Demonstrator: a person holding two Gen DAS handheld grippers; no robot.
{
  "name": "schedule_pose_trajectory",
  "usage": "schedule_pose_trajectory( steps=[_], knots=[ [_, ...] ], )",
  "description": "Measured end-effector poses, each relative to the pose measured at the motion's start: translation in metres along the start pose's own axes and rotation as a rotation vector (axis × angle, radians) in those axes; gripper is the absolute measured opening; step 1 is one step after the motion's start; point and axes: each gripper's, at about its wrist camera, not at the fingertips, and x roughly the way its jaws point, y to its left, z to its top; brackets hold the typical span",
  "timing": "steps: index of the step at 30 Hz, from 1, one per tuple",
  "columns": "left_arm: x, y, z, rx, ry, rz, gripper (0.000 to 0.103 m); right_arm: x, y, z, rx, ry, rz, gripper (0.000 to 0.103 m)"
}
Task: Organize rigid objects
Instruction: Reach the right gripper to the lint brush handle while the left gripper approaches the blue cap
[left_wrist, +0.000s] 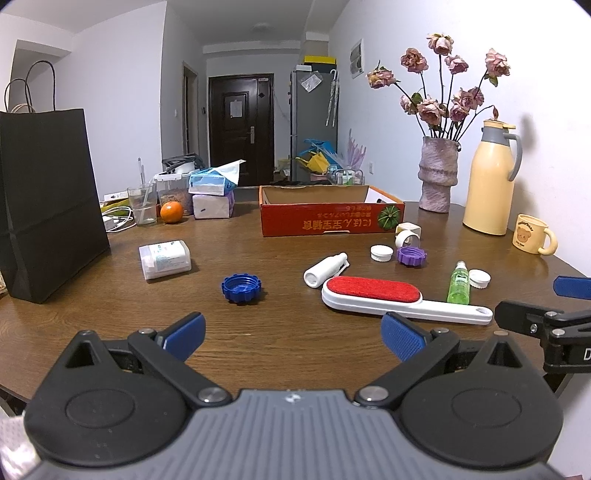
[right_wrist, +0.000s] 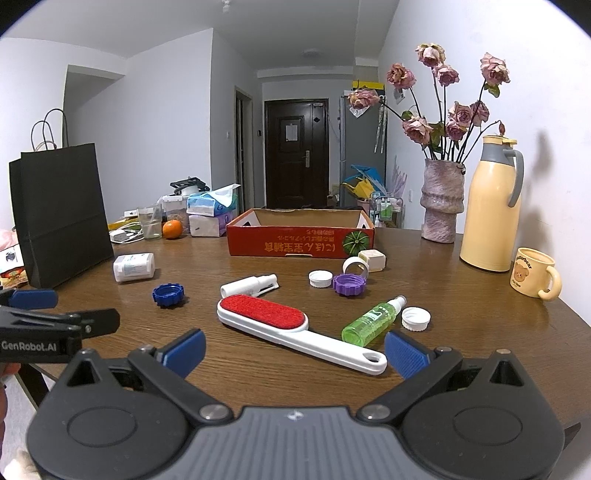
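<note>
Both claws wide open, empty: left claw (left_wrist: 293, 338), right claw (right_wrist: 293, 349). Lint brush (right_wrist: 295, 334) flat on table (right_wrist: 461, 332), near right claw, beside green bottle (right_wrist: 371, 319). Likely light, stiff; grip narrow white handle.

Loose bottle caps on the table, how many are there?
4: a blue cap left of the lint brush, a white cap beside a purple cap, another white cap by the green bottle.

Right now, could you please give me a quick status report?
Left gripper and right gripper open, empty. Lint brush, bottles, caps loose on table; red box empty-looking. Nothing blocking.
</note>
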Motion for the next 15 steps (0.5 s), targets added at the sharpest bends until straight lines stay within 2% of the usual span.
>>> schedule_pose_trajectory(
  steps=[15],
  knots=[
    [0.028,0.007,0.007,-0.009,0.035,0.018,0.103,0.027,-0.003,0.006,-0.008,0.035,0.019,0.103]
  ],
)
